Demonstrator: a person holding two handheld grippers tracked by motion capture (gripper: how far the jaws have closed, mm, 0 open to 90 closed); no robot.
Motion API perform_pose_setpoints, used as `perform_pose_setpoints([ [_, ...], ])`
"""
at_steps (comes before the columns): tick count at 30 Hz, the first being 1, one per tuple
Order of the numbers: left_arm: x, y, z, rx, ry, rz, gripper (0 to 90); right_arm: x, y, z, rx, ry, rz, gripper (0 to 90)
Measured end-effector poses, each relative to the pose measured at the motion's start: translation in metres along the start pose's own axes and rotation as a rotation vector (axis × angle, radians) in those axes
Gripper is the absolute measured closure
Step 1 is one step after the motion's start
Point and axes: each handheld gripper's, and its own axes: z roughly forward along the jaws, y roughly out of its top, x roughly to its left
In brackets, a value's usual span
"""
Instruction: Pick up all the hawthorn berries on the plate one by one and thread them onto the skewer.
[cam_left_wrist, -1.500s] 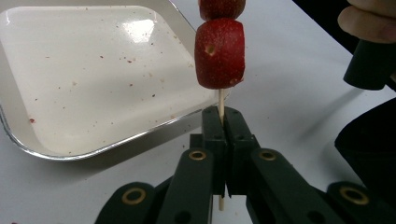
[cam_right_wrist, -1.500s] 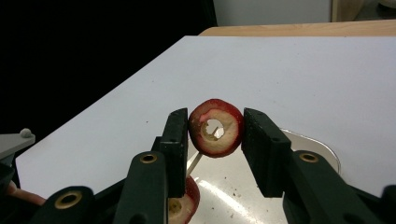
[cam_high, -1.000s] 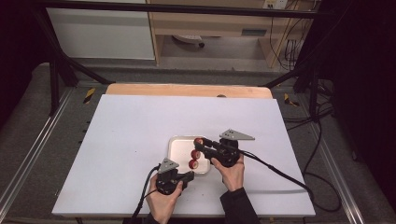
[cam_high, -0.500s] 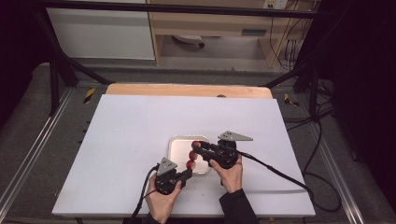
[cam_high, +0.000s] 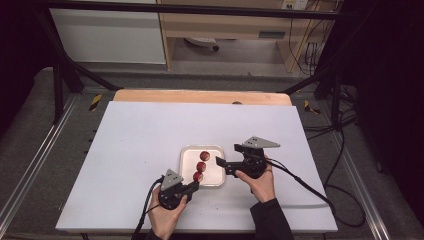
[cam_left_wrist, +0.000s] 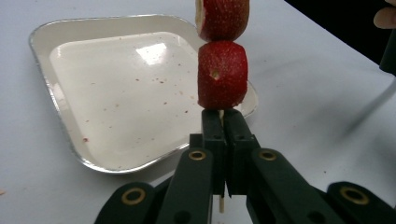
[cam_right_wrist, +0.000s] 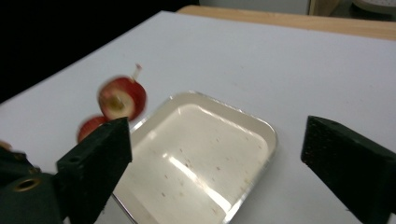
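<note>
- High view, set against the moment one second earlier: showing the right hand-held gripper (cam_high: 223, 167) drawn back to the right, away from the three red strawberry pieces (cam_high: 201, 166), and no longer touching them.
- Standing wide open in the right gripper view (cam_right_wrist: 217, 140), both black jaws spread far apart, holding nothing between them.
- Clamping the thin wooden skewer (cam_left_wrist: 221, 115) with the left hand-held gripper (cam_left_wrist: 223, 123), jaws narrow and pressed on the stick just under the lowest strawberry piece.
- Holding the skewer out over the near part of the pale square tray with silver rim (cam_high: 186, 150), the fruit in a row along the stick, the lower two touching each other in the left gripper view.
- Leaving the tray bare inside, except for small red specks (cam_left_wrist: 116, 102).
- Probably meaning the threading of this piece being finished: the fruit sitting on the stick without help from the right side.
- Likely needing next either another piece for the free right gripper or laying the loaded skewer down in the tray, while keeping the left grip firm against slipping.
</note>
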Motion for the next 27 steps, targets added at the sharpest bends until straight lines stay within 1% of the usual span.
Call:
perform_pose_setpoints([
  [3,0.004,0.001,-0.003,0.008,0.002,0.022,88.9,-0.008,-0.007,-0.004,0.047,0.001,-0.023,6.1],
  [8,0.009,0.002,-0.009,0.017,0.002,0.024,88.8,-0.019,-0.016,-0.013,0.098,0.003,-0.060,4.1],
  [10,0.011,0.004,-0.010,0.032,-0.001,0.035,88.8,-0.022,-0.020,-0.017,0.116,-0.005,-0.071,2.6],
  [11,0.011,0.005,-0.010,0.032,0.001,0.034,88.8,-0.024,-0.022,-0.018,0.126,-0.008,-0.079,2.0],
  [17,0.017,0.015,-0.015,0.051,0.011,0.062,88.7,-0.034,-0.037,-0.028,0.170,-0.035,-0.118,0.8],
  [22,0.020,0.024,-0.016,0.063,0.017,0.082,88.7,-0.043,-0.049,-0.037,0.193,-0.057,-0.128,0.8],
  [24,0.020,0.028,-0.017,0.069,0.022,0.090,88.7,-0.047,-0.054,-0.041,0.202,-0.071,-0.123,0.8],
  [26,0.020,0.031,-0.016,0.076,0.017,0.092,88.7,-0.050,-0.059,-0.045,0.206,-0.074,-0.115,0.8],
  [27,0.020,0.033,-0.016,0.079,0.019,0.099,88.7,-0.051,-0.061,-0.047,0.208,-0.075,-0.111,0.8],
])
